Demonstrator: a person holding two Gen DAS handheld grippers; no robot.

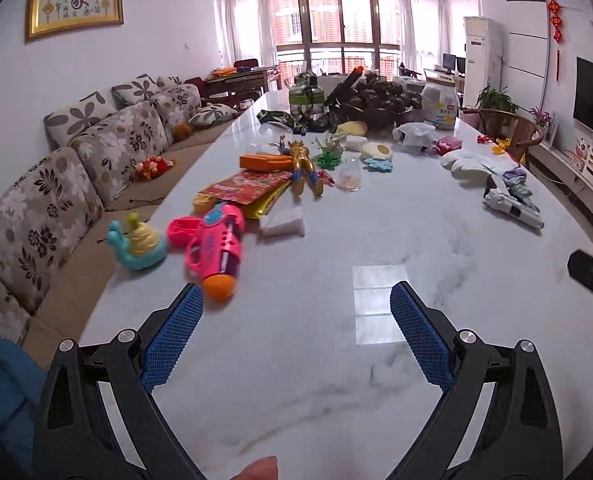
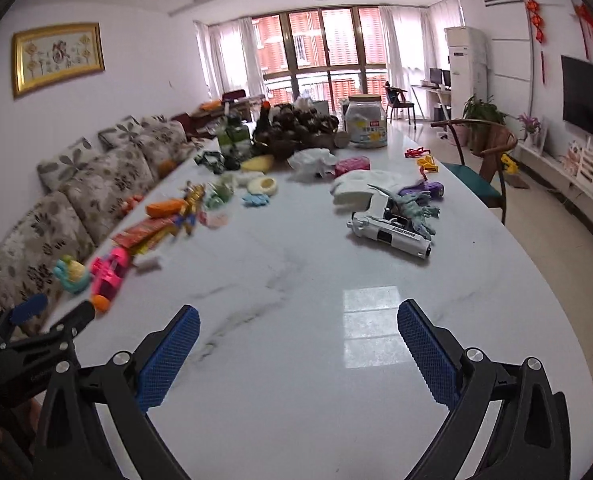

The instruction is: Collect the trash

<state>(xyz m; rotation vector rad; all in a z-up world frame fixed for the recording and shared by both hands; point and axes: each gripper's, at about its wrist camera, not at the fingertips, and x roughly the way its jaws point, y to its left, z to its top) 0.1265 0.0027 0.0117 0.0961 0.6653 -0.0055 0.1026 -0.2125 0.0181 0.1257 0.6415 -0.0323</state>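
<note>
Left gripper [image 1: 296, 300] hovering over white table [image 1: 336, 360] with jaws apart and empty, right gripper [image 2: 298, 322] likewise hanging apart, toys [image 1: 214, 244] lying beyond

My left gripper [image 1: 296, 296] and right gripper [image 2: 298, 318] look alike: black plastic arms with triangular cut-outs, round silver screws at the pivots, blue mesh-textured pads [image 1: 172, 340]. A blue sleeve [image 1: 4, 380] shows beside the left.

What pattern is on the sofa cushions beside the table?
A flower and leaf print, brown on beige, on the sofa cushions; clearest in the left wrist view.
</note>
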